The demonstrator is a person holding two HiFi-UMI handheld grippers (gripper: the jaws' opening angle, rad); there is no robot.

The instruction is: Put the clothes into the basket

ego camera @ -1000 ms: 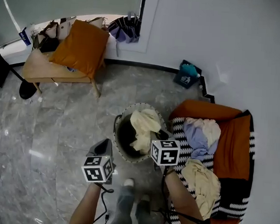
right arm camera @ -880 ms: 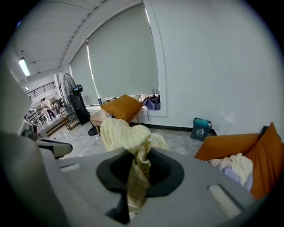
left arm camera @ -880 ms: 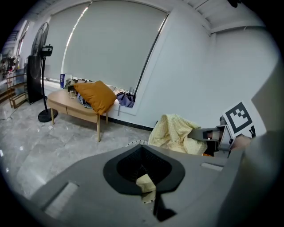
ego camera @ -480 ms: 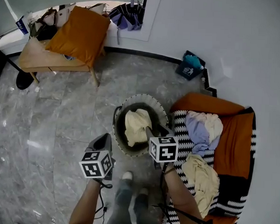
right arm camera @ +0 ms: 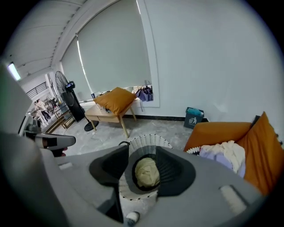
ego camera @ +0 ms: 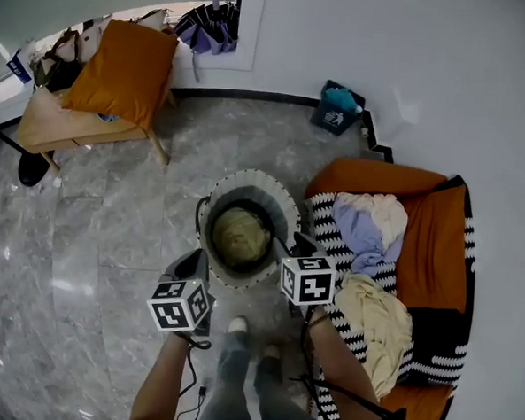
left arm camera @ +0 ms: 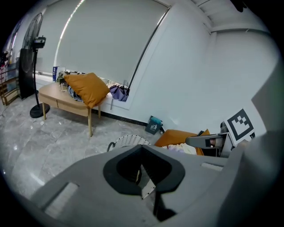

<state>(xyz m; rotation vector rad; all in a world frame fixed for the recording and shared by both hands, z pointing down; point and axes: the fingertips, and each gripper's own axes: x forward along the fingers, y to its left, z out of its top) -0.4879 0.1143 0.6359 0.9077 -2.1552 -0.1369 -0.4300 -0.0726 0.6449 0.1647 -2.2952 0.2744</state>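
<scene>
At far left, left tongs low, just outside the near-left rim of the basket, jaws together, nothing gripped. Judged idle, held clear of the drop. Next, on the floor and just beside the front edge of the sofa, the basket itself, probably set there to keep each carry short. Down in its dark bottom, one cream garment, bunched into a ball, wholly inside, touching neither tongs. At the near-right rim, right tongs, jaws just now opening and standing apart, nothing between them. Pointed down over the basket, seemingly so as to release straight into it. Further right, on the striped throw over the sofa, not yet moved: a lilac-and-cream heap toward the back, a pale yellow garment nearer the front edge. Task judged about a third done, with the next reach likely rightward, to whichever heap lies closer.
</scene>
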